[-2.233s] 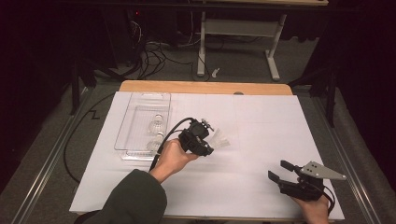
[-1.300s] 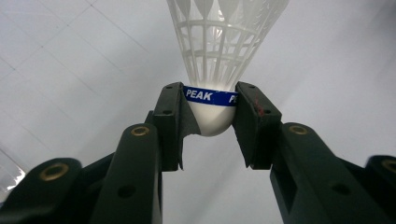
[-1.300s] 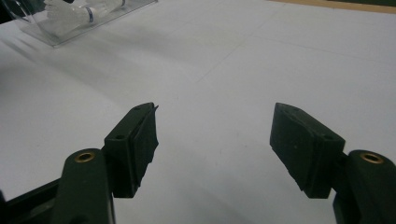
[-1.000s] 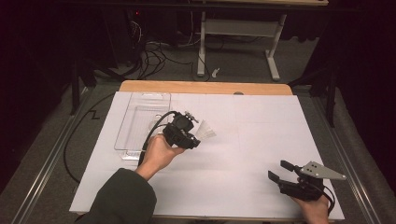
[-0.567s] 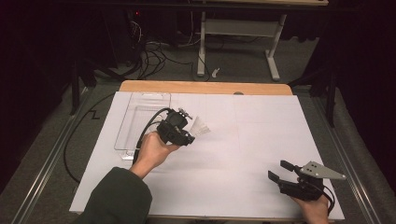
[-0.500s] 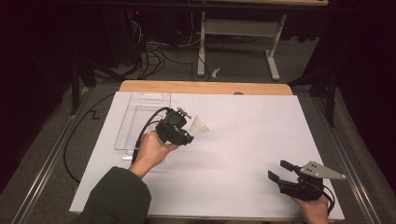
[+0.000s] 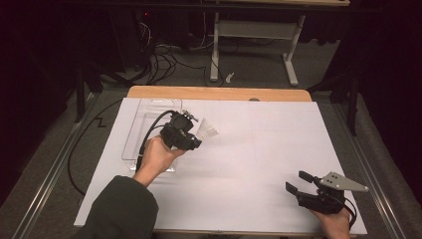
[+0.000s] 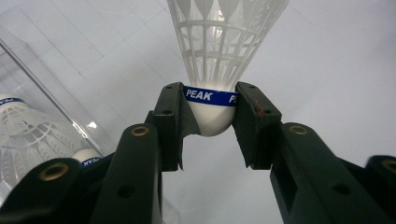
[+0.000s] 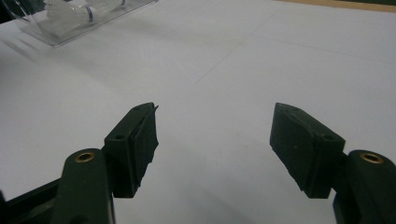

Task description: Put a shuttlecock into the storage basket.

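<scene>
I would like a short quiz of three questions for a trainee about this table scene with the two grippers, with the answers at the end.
1. True or false: the left gripper is shut on the rounded base of a shuttlecock.
2. Which word is printed on the blue band of that shuttlecock? A) PEAK B) YONEX C) SPEED
3. How do the jaws of the right gripper stand, and what is between them?

Key
1. True; the pads press on the base from both sides.
2. A
3. They stand wide apart with nothing between them, above the white table sheet.
</scene>
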The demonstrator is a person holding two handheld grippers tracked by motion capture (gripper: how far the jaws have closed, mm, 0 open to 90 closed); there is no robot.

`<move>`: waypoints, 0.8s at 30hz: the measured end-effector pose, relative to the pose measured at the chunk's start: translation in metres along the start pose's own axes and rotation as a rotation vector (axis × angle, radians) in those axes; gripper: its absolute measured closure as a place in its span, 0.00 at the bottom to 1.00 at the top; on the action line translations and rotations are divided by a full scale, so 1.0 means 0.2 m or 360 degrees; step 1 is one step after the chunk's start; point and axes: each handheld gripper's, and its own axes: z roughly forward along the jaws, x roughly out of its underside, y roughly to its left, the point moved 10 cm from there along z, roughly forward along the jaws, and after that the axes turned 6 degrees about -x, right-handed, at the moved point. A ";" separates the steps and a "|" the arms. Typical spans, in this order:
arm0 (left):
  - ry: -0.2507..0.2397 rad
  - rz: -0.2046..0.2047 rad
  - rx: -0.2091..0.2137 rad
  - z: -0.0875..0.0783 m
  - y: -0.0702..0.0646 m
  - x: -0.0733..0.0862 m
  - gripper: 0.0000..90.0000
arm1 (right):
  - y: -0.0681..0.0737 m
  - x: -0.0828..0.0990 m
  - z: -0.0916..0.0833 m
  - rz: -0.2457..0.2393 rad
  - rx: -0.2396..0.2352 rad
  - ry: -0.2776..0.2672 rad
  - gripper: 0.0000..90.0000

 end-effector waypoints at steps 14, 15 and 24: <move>-0.0019 -0.0052 -0.0038 -0.04 0.07 -0.01 0.72 | 0.00 0.00 0.00 -0.0004 0.0001 -0.0002 0.36; -0.0020 -0.0059 -0.0040 -0.04 0.08 -0.01 0.72 | 0.00 0.00 0.00 -0.0003 0.0001 -0.0003 0.36; -0.0031 -0.0112 -0.0047 -0.06 0.13 -0.01 0.72 | 0.00 0.00 0.00 -0.0004 0.0000 -0.0003 0.36</move>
